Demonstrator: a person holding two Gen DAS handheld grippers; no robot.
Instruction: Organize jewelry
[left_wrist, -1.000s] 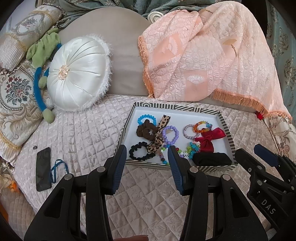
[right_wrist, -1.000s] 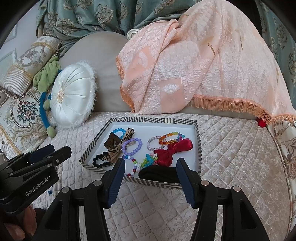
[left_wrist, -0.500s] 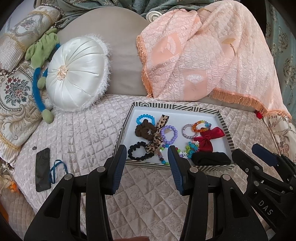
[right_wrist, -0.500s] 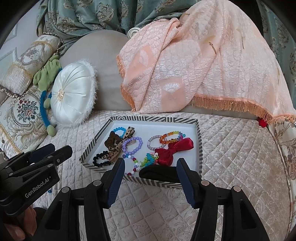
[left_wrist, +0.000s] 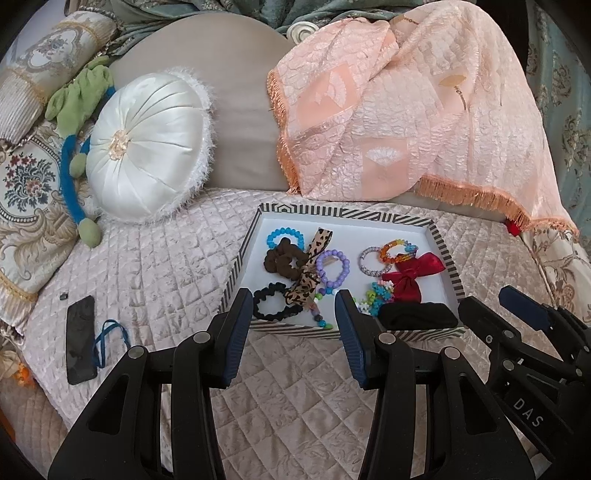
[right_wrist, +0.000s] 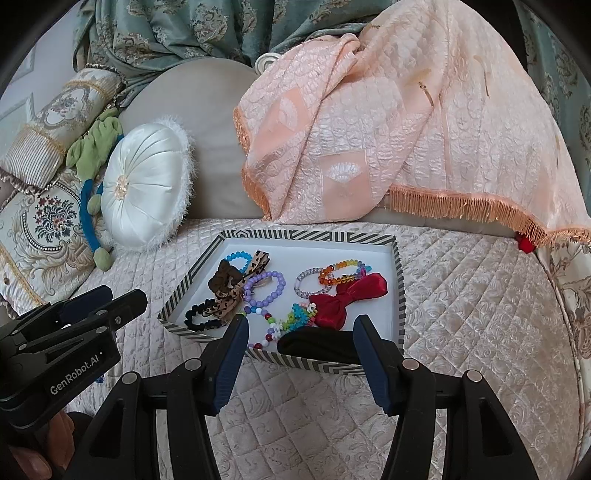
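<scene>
A striped tray (left_wrist: 439, 223) is set on the quilted seat (left_wrist: 155, 266), and the jewelry and hair pieces are gathered inside it rather than scattered on the fabric. On the tray's left, a blue bead bracelet (left_wrist: 275, 234), a brown scrunchie (left_wrist: 280, 260), a leopard ribbon (left_wrist: 308, 273), a purple bead bracelet (left_wrist: 334, 267) and a black scrunchie (left_wrist: 271, 306) are piled close, several overlapping. On its right, a clear bracelet (left_wrist: 369, 260), an orange bead bracelet (left_wrist: 397, 251), a red bow (left_wrist: 410, 277), a multicolour bead cluster (left_wrist: 378, 295) and a black band (left_wrist: 419, 315) by the near rim are seen. The pieces are contained, yet they are mixed and tangled, so the scene would fit either items collected for sorting or a loose gathering counted as done; which of the two cannot be told. The left gripper (left_wrist: 291, 314) is held spread above the near rim, its jaws framing the black scrunchie and ribbon, empty. The right gripper (right_wrist: 301, 341) is likewise held wide apart, nothing between its jaws, lined up over the black band. Both are kept low and facing the tray, probably so that any piece can be reached. A phone (left_wrist: 79, 339) and a blue loop (left_wrist: 109, 341) are left on the seat, well apart from the tray.
</scene>
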